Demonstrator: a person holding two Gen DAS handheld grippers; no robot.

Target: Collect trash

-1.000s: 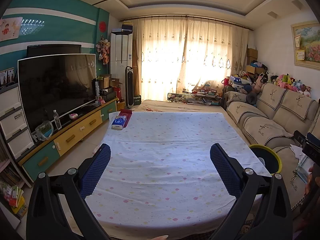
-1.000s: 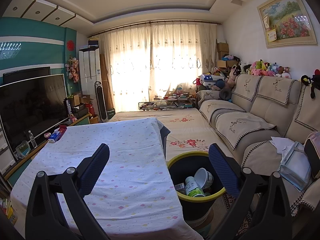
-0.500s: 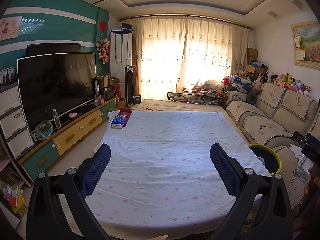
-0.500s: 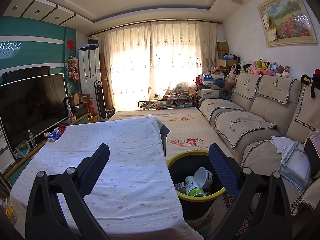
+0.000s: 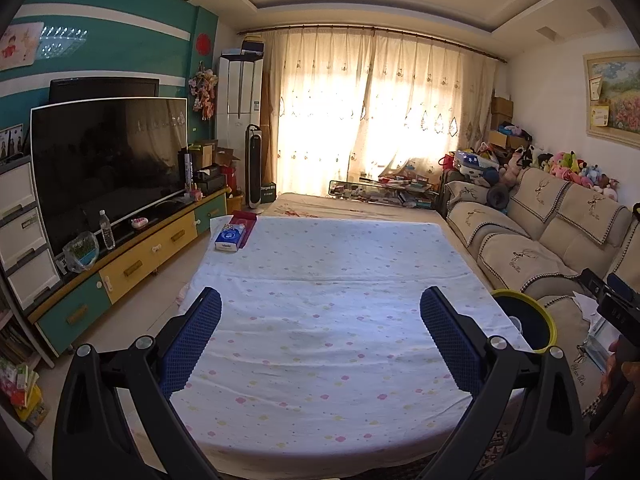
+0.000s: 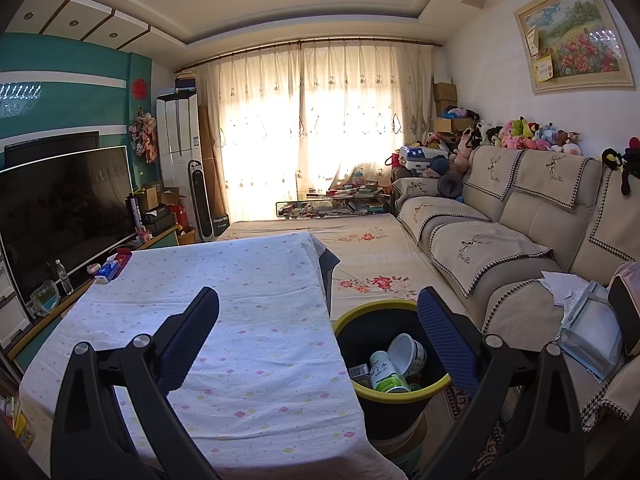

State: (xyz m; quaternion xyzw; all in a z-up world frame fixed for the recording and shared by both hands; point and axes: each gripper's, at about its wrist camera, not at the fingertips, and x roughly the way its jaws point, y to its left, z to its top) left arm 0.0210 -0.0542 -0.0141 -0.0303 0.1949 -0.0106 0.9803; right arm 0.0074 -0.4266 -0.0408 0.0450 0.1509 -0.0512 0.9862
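A black bin with a yellow rim (image 6: 352,318) stands on the floor right of the table; it holds a white-green bottle (image 6: 383,374), a white cup (image 6: 406,352) and other trash. The bin also shows in the left wrist view (image 5: 546,320). My right gripper (image 6: 318,308) is open and empty, held above the table's right edge and the bin. My left gripper (image 5: 320,308) is open and empty above the table (image 5: 320,272), which has a dotted white cloth. A blue tissue pack (image 5: 230,238) lies at the table's far left corner.
A sofa (image 6: 500,240) runs along the right with papers and a bag (image 6: 592,324) on it. A TV (image 5: 108,164) on a low cabinet (image 5: 152,248) lines the left wall. A red box (image 5: 244,220) lies by the tissue pack. A cluttered glass table (image 5: 380,192) stands before the curtains.
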